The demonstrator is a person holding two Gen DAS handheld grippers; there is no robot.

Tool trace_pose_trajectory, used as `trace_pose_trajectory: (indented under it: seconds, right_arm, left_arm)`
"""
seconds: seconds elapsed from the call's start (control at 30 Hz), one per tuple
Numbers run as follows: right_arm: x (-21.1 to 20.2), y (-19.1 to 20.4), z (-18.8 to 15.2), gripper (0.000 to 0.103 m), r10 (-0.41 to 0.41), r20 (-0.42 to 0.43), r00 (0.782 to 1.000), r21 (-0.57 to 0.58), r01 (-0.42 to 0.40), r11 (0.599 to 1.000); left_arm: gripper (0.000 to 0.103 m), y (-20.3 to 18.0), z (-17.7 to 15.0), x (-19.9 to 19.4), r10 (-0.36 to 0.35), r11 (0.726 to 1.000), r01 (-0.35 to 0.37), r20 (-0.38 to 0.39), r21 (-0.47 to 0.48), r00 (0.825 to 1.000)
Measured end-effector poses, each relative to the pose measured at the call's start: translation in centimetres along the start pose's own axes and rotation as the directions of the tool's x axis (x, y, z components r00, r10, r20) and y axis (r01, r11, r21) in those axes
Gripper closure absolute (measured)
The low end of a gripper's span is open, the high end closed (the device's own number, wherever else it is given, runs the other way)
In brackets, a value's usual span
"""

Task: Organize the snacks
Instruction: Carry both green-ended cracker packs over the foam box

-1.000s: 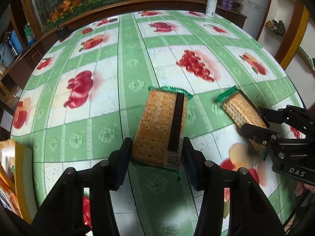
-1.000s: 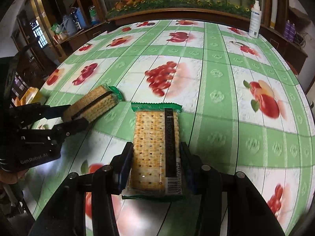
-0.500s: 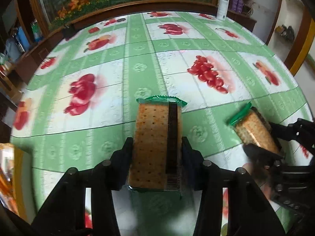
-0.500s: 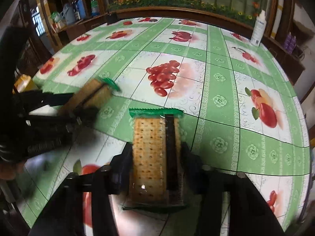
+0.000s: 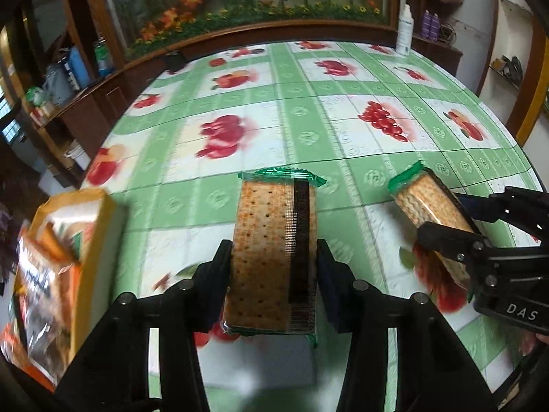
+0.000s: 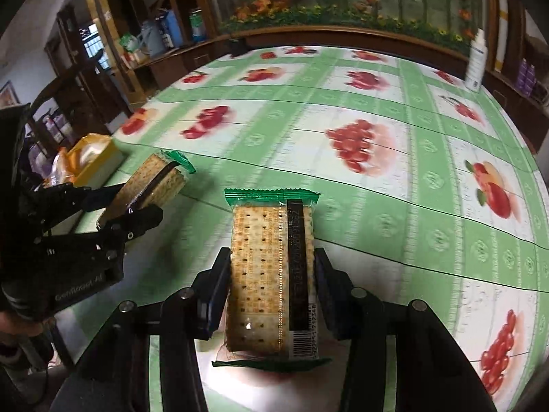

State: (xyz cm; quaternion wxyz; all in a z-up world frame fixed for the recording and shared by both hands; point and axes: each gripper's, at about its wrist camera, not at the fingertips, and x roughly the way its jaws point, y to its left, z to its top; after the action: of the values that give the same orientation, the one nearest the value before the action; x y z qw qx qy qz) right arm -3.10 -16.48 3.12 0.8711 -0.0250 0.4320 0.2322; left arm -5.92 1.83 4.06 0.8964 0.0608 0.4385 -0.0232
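Two cracker packs aloft over the table [image 5: 343,110]: left gripper [image 5: 272,267] clamped on the left cracker pack [image 5: 271,250]; right gripper [image 6: 272,271] clamped on the right cracker pack [image 6: 271,267]

My fingers [image 5: 219,271] cover both long sides of the cracker pack [image 5: 271,257]. Yellow box [image 5: 92,240] at left: cut by the frame edge, contents blurred, labels unreadable. In right wrist view, hand [image 6: 13,326] on the left gripper [image 6: 137,202] mostly out of frame. Far bottle [image 6: 475,65] label too small.
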Motion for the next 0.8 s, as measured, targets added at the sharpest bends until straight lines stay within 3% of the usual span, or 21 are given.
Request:
trace_pose_trajectory:
  seconds: [0.8]
  right_arm:
    - [1.5,14.0,3.6,0.057,0.145,0.002,0.989,-0.243,-0.14,0.96]
  left_arm:
    - [0.054,9.7,-5.2,-6.1,0.117,0.981,-0.108,0.049,-0.16,0.992]
